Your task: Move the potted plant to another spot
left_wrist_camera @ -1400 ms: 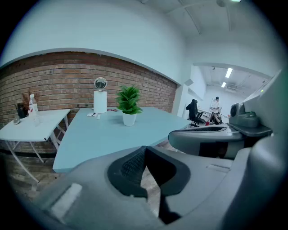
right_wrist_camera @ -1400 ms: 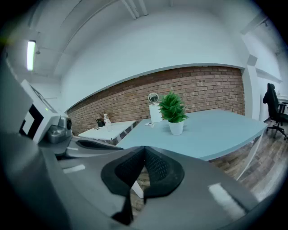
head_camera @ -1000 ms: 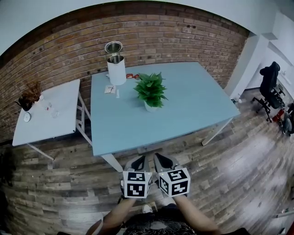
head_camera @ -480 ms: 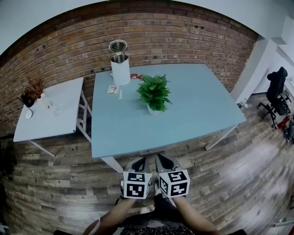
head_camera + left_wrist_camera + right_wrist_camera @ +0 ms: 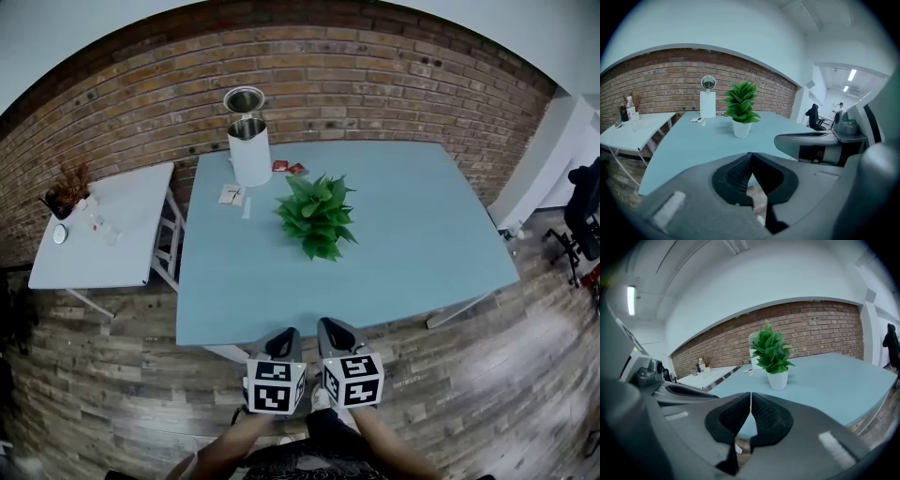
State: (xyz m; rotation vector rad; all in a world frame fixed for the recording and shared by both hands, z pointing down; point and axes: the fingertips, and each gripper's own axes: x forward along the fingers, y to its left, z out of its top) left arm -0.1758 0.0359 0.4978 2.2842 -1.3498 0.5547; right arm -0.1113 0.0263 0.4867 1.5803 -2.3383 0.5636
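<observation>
Left tongs [image 5: 288, 335] and right tongs [image 5: 329, 325], closed, hover beside table [image 5: 412, 248].

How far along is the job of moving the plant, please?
Nothing looks done yet: the plant stands untouched near the middle of the table. In hand: the left gripper and right gripper, both shut and empty, hover side by side at the table's near edge. Left: reach in, grip the plant, lift it and set it elsewhere.

Head view steeply down on table [image 5: 422, 225], gripper views low from near edge, sharing potted plant [image 5: 774, 357]
</observation>
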